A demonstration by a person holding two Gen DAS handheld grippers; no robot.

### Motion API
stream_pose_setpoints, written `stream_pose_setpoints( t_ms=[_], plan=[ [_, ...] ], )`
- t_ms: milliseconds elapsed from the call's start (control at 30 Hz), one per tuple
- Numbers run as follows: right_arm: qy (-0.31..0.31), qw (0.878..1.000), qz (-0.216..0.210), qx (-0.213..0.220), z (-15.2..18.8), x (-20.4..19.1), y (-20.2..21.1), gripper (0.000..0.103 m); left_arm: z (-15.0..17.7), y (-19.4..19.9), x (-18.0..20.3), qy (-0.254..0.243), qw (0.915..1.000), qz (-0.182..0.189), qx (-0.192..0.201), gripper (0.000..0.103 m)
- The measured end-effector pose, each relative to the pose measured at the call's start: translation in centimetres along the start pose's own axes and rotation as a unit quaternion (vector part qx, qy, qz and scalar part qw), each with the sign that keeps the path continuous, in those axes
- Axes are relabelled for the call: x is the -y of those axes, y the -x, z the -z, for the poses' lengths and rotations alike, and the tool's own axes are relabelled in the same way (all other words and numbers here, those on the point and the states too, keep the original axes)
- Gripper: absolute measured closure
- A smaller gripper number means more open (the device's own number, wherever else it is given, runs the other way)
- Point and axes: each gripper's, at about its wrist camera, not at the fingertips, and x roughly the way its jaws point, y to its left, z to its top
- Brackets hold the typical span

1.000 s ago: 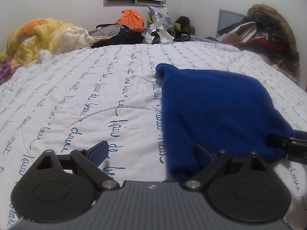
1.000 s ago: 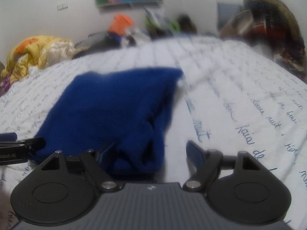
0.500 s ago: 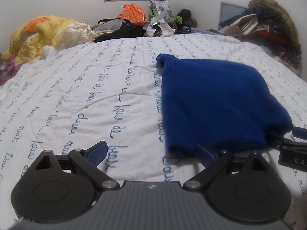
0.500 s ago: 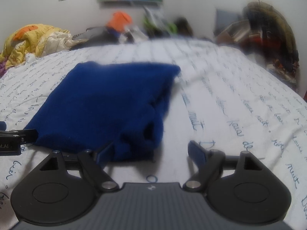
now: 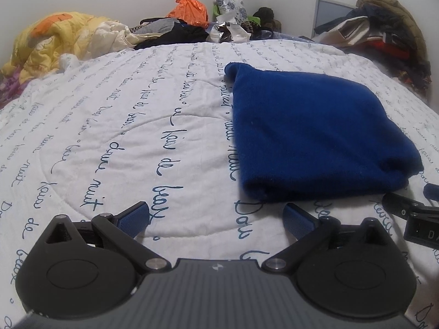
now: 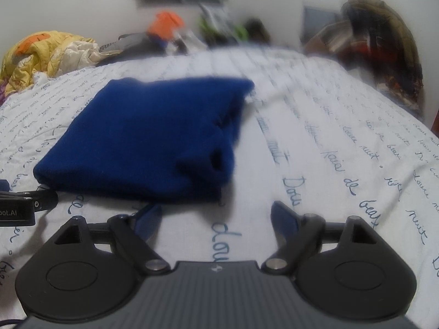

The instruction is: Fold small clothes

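Observation:
A folded dark blue knit garment (image 5: 310, 134) lies flat on the white bed cover (image 5: 115, 137) printed with blue script. My left gripper (image 5: 216, 216) hovers just short of the garment's near left corner, jaws opening wide, nothing between them. In the right wrist view the same garment (image 6: 153, 137) lies ahead and to the left. My right gripper (image 6: 216, 216) is just short of its near right corner, jaws opening, with only bed cover between them. Each gripper's tip shows at the edge of the other's view.
A yellow and orange quilt (image 5: 55, 38) is heaped at the far left. Clothes, an orange bag (image 5: 189, 11) and a cushion crowd the far edge. A pile of coats (image 5: 384, 27) rises at the far right. Bare bed cover spreads left of the garment.
Both grippers have drawn back off the garment's near edge and their jaws have widened. The garment now lies flat and free of both.

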Motion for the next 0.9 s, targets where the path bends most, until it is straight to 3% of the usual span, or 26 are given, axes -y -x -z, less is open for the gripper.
stream_pose_setpoints(
  t_ms=[133,200,900],
  plan=[
    [0.001,1.000,0.005,-0.003,0.15,-0.06,-0.13,0.002,0.15,-0.01,-0.01,0.000,1.0000,-0.001,0.008,0.000],
    [-0.004,1.000,0.004,-0.006,0.19,0.01,-0.22,0.000,0.35,0.07,0.06,0.000,0.9999,-0.001,0.013,0.000],
    [-0.010,1.000,0.003,-0.007,0.50,0.05,-0.19,0.000,1.00,0.49,0.14,-0.004,0.9997,0.006,0.024,0.000]
  ],
)
